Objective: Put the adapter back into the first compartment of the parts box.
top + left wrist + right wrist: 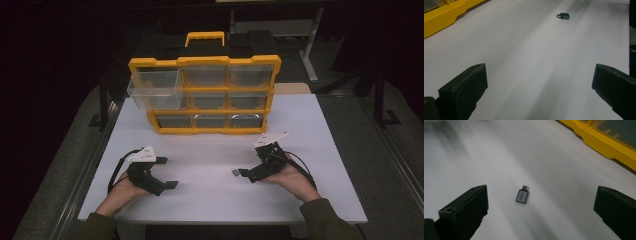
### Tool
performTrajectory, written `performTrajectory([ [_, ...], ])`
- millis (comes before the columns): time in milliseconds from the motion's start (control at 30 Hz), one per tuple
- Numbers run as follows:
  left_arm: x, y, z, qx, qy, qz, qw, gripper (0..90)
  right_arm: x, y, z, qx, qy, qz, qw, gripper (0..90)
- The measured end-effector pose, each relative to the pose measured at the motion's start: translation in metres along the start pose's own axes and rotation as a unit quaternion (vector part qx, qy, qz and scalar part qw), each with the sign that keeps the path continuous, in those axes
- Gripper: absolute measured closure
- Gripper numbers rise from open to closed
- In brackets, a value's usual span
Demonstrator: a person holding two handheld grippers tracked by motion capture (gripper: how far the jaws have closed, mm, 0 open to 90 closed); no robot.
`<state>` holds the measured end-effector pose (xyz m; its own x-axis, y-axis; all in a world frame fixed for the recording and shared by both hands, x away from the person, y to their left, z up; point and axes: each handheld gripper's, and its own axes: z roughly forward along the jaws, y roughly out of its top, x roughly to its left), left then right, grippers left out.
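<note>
Adapter (pixel 522 195) first: a small grey metal block with a short plug at one end, lying flat on the white table (pixel 210 200), in front of the yellow organizer (pixel 205 95) and well apart from it. Your right gripper view shows faint lettering on its brushed top face and the plug pointing away from the camera — the high view gives only a dark speck at the tip of your right gripper (pixel 242 173), and the left gripper view shows it far off, plug turned to the left.

Your right gripper lies low over the table with its jaws spread wide, holding nothing; the adapter sits between them, nearer the jaw at the left of that view and touching neither. Your right hand (pixel 292 179) cradles it from below, palm up, the sleeve coming in from the table's near edge.

Your left gripper (pixel 166 172) sits on the organizer's left-front side, jaws also wide apart and empty, pointed across the bare table toward the adapter; your left hand (pixel 125 186) grips it from underneath.

The jaws are matte black blocks with squared ends. The organizer is yellow plastic with clear drawers — its top-left drawer (pixel 154 90) stands pulled out.
</note>
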<state>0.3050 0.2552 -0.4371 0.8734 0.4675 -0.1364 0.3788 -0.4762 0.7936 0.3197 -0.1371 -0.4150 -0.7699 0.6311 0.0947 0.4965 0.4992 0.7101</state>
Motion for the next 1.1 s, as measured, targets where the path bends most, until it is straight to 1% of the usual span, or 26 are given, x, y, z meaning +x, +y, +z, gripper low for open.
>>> performTrajectory([
  [567, 0.000, 0.000, 0.000, -0.001, -0.001, -0.001, 1.0000, 0.0, 0.003, 0.010, 0.010, 0.005, 0.010, -0.004, 0.9999, 0.0],
  [900, 0.000, 0.000, 0.000, 0.000, -0.002, 0.000, 1.0000, 0.0, 0.004, 0.018, 0.017, 0.004, 0.016, -0.008, 0.9998, 0.0],
  [1100, -0.001, 0.000, 0.000, 0.002, -0.002, 0.001, 1.0000, 0.0, 0.005, 0.023, 0.020, 0.001, 0.020, -0.006, 0.9998, 0.0],
])
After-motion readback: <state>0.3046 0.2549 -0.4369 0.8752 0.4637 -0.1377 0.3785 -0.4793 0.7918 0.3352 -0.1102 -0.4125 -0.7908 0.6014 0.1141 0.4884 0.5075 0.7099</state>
